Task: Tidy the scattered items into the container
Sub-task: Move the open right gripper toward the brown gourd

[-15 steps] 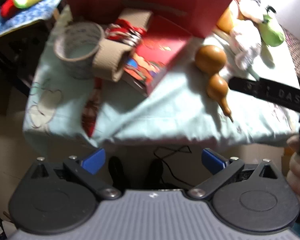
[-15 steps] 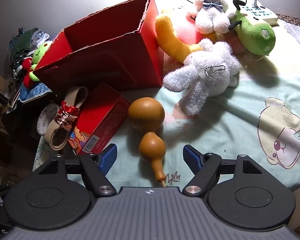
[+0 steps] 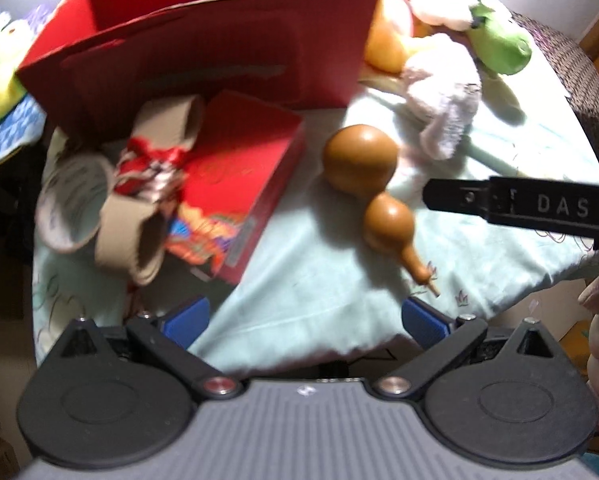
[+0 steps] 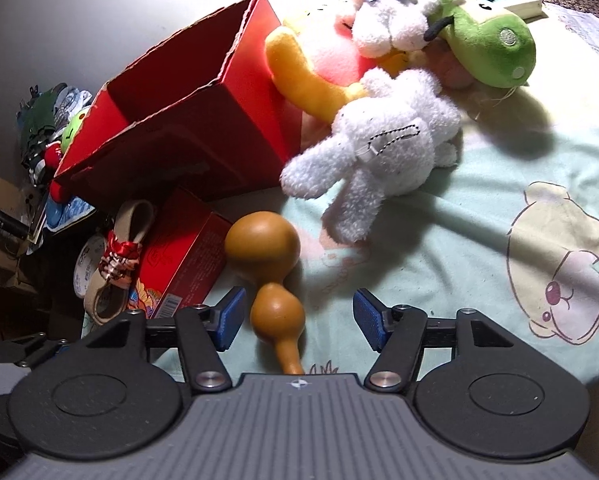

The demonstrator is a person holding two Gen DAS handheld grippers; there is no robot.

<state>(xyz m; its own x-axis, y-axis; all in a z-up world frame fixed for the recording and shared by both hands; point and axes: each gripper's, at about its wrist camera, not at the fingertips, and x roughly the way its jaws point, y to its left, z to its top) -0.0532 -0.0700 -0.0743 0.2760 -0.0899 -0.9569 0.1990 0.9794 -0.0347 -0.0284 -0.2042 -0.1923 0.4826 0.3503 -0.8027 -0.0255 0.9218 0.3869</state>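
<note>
A large open red cardboard box (image 4: 179, 120) (image 3: 203, 40) stands at the back left of the table. In front of it lie a brown gourd (image 4: 267, 264) (image 3: 371, 184), a small flat red box (image 4: 179, 256) (image 3: 235, 184) and a beige band tied with red ribbon (image 4: 117, 256) (image 3: 147, 176). My right gripper (image 4: 295, 320) is open, with the gourd's small lobe between its blue pads. My left gripper (image 3: 305, 320) is open and empty at the table's front edge. A white plush (image 4: 379, 152) lies right of the box.
A tape roll (image 3: 73, 204) sits at the table's left edge beside the band. A green plush (image 4: 495, 48), a yellow-pink plush (image 4: 319, 68) and a white plush head (image 4: 387, 16) are piled at the back. The right gripper's black finger (image 3: 519, 204) shows in the left wrist view.
Both grippers have moved forward toward the table. The right gripper's pads now flank the gourd's small lobe. Nothing has been grasped.
</note>
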